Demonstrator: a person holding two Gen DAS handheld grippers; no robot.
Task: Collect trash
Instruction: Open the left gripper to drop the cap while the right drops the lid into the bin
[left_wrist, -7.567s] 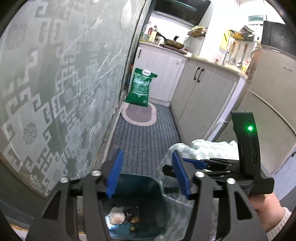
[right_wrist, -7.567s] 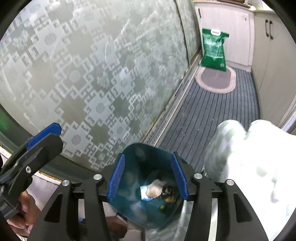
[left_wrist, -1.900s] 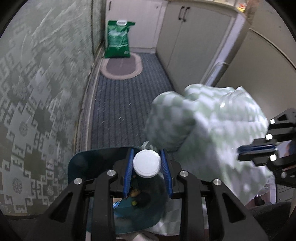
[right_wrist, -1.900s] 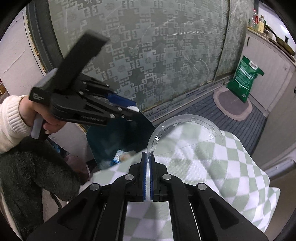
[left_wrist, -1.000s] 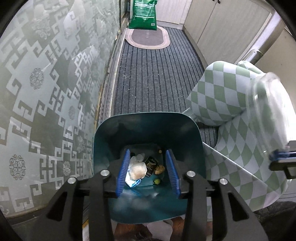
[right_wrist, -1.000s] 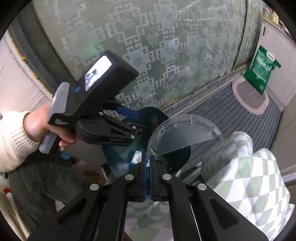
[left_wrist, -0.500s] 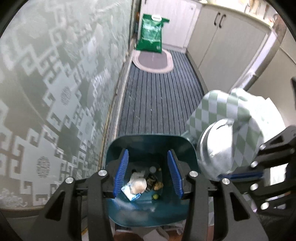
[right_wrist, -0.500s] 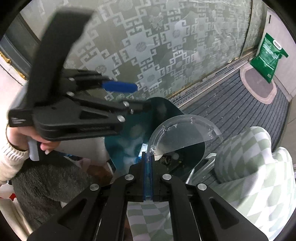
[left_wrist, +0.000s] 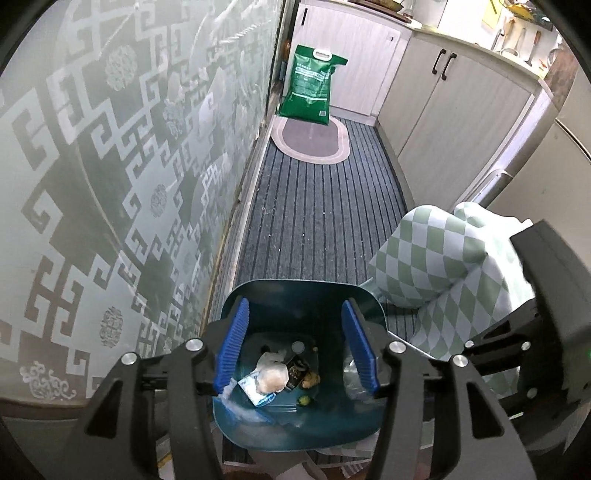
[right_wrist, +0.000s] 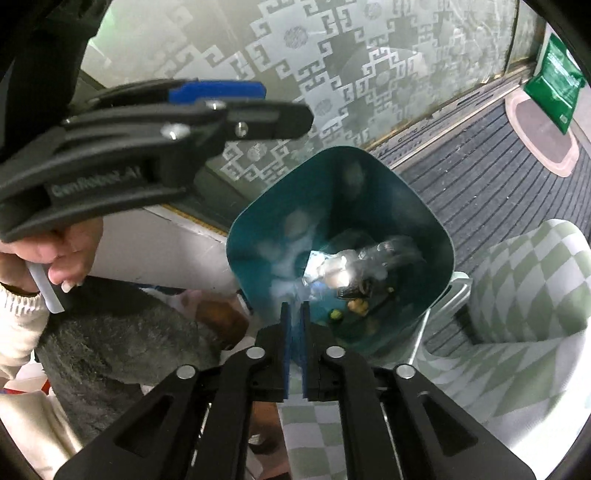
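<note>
Scraps of trash (left_wrist: 275, 376), among them a crumpled wrapper, a dark packet and a clear lid (right_wrist: 384, 254), are seen lying at the bottom of a teal bin (left_wrist: 303, 291) set on a striped mat (left_wrist: 321, 206) beside a patterned glass door (left_wrist: 110, 166). Above the bin, the left gripper (left_wrist: 297, 347) is held with its blue pads spread wide and nothing between them. The right gripper (right_wrist: 294, 347) is seen over the near rim, its pads parted by a narrow gap and empty, with a checked cushion (right_wrist: 532, 280) just beside the bin.

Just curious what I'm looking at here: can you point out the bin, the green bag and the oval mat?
bin (left_wrist: 295, 291), left wrist view, far rim.
green bag (left_wrist: 310, 90), left wrist view, middle of its front.
oval mat (left_wrist: 310, 142), left wrist view, grey centre.
</note>
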